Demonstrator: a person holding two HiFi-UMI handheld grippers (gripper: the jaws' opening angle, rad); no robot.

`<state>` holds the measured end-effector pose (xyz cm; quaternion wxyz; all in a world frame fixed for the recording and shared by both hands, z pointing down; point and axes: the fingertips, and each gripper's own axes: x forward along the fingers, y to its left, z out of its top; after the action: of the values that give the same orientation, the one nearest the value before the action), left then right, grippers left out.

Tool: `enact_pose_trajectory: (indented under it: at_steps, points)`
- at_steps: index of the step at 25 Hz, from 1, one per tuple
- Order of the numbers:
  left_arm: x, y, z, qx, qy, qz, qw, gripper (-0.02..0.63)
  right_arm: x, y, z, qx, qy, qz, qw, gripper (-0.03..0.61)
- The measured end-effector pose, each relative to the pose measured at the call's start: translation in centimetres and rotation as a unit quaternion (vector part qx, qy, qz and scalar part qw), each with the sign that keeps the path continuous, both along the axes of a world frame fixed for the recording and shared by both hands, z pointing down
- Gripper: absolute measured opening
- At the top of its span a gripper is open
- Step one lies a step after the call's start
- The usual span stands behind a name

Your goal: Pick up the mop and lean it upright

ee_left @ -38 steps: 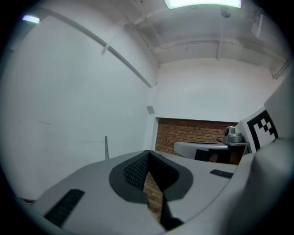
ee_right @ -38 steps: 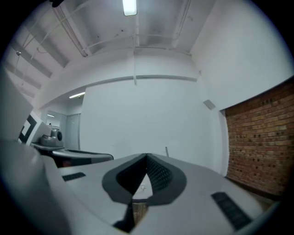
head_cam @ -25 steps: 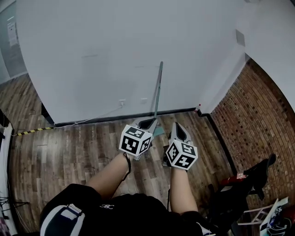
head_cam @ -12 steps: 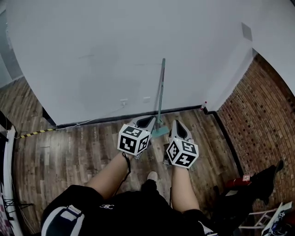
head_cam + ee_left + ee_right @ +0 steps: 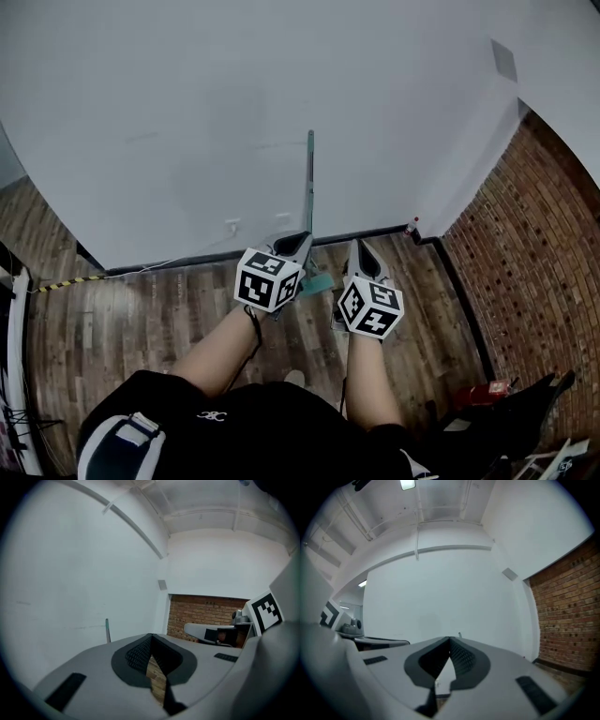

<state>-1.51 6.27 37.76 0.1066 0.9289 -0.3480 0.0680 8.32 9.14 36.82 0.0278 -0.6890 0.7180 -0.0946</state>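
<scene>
The mop stands upright, its thin grey-green handle [image 5: 309,183] leaning on the white wall [image 5: 187,112] and its teal head [image 5: 319,282] on the wood floor. My left gripper [image 5: 299,241] is shut and holds nothing; its tips sit just in front of the lower handle and partly hide it. My right gripper [image 5: 360,249] is shut and holds nothing, a little to the right of the mop head. In the left gripper view the handle's top [image 5: 107,630] shows above the closed jaws. The handle's tip [image 5: 460,634] peeks over the jaws in the right gripper view.
A brick wall [image 5: 530,234] closes the right side, with a small bottle [image 5: 411,225] at its corner. A wall socket [image 5: 232,226] and a cable run along the baseboard. Striped tape [image 5: 54,280] lies at the left. A red object [image 5: 487,388] and dark gear sit at lower right.
The view has shifted, so the mop handle now shows further left, behind the left gripper's tip. The mop stays against the wall. Both grippers remain shut, close in front of it.
</scene>
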Motion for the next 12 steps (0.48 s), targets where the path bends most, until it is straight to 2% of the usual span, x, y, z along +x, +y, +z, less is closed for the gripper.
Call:
enact_pose_trajectory:
  at_steps: [4, 12]
  points:
    - [2.8, -3.3, 0.9, -0.01, -0.011, -0.015, 0.9998, -0.003, 2.6, -3.1, 1.0, -0.011, -0.002, -0.018, 1.0, 0.014]
    - [5.0, -8.7, 3.0, -0.026, -0.028, -0.055, 0.9977, -0.003, 6.9, -8.2, 2.8, -0.024, -0.022, -0.032, 0.999, 0.014]
